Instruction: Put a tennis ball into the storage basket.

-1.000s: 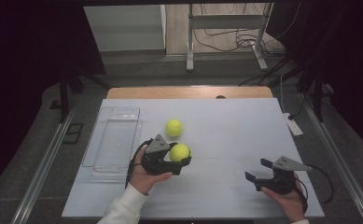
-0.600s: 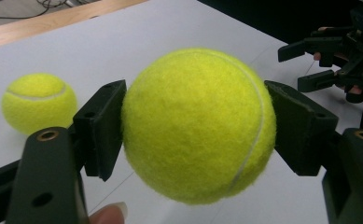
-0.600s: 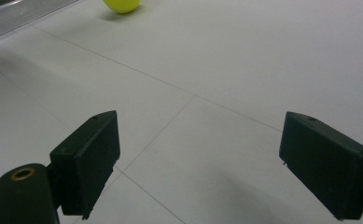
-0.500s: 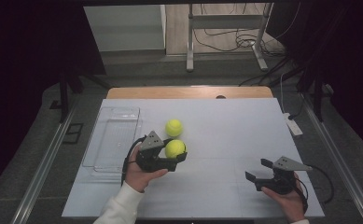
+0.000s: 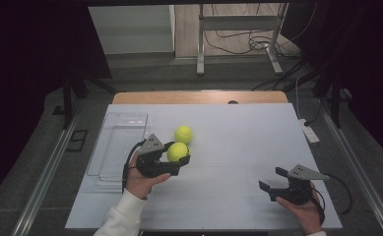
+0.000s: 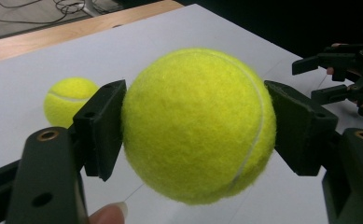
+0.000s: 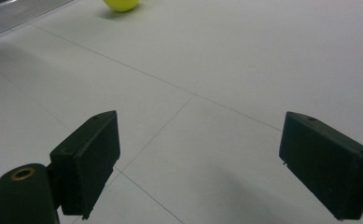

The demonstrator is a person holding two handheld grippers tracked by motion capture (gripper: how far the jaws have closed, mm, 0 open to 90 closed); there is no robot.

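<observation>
Surface: white table (image 5: 238,147) on a dark floor, cables and a metal stand at the far side.
Held tennis ball (image 5: 177,152): lifted clear of the table at centre left, just right of the clear plastic tray (image 5: 117,147).
Left gripper (image 5: 172,162): clamped on the held tennis ball across its middle, one pad on each side.
Right gripper (image 5: 272,183): jaws spread wide with nothing between them, low over the near right of the table.
Handling: judged light, springy and felt-covered, so little slip is expected; a grip across the widest part is best.
Count: two tennis balls, the second tennis ball (image 5: 183,133) lying just beyond the held one; one tray; two grippers.
</observation>
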